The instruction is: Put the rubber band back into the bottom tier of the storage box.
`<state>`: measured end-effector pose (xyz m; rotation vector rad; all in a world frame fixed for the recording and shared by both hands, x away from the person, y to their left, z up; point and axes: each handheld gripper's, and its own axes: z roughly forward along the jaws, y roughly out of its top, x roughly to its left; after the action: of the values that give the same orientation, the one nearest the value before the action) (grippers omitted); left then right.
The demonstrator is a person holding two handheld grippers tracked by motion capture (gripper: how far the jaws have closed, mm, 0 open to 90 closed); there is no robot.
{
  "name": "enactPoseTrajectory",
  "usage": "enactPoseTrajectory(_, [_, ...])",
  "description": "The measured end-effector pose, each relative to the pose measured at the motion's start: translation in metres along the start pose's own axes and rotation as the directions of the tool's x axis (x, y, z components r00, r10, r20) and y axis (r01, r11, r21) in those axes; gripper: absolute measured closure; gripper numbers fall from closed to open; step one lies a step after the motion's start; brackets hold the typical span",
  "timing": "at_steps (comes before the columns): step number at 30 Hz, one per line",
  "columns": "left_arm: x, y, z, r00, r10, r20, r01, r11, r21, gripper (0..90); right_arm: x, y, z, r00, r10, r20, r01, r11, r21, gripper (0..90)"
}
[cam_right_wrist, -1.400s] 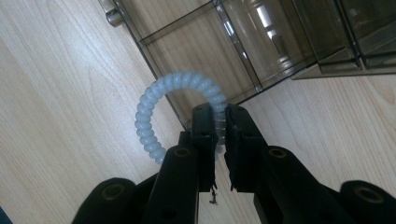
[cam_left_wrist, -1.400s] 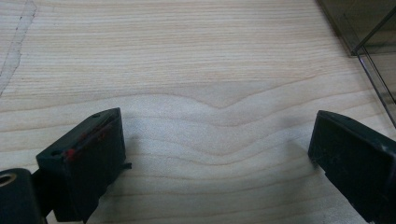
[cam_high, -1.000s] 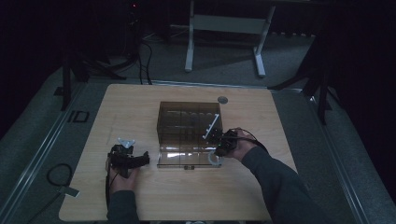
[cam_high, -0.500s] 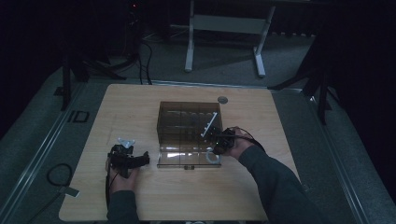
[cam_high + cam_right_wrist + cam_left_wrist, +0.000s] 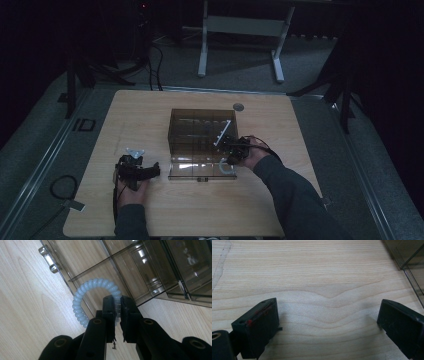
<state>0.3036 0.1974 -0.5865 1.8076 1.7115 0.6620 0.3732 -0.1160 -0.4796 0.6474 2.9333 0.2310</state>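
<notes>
Coiled band (image 5: 96, 293), pale blue-white, is what I am handling: a spiral ring lying over the open lid of the organiser. Starting at my left, the left gripper (image 5: 135, 170) rests low on the wooden table (image 5: 150, 120), well apart from the box; in its own view the jaws stand wide with bare wood grain between them, holding nothing. Centre table, the smoky clear box (image 5: 200, 131) shows divided compartments, its lid (image 5: 197, 167) folded flat toward me, latch (image 5: 48, 258) at the lid edge. Further right, the right gripper (image 5: 118, 305) has its jaws pinched nearly together on the band's coil, over the lid's corner beside the box.
</notes>
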Motion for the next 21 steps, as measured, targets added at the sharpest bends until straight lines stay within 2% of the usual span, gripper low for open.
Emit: enactPoseTrajectory(21, [-0.0001, 0.0, 0.0, 1.0, -0.002, 0.0, 0.002, 1.0, 0.0, 3.9, 0.0008, 0.0058, 0.0093, 0.9998, -0.011, 0.015, 0.011, 1.0, 0.009, 82.1])
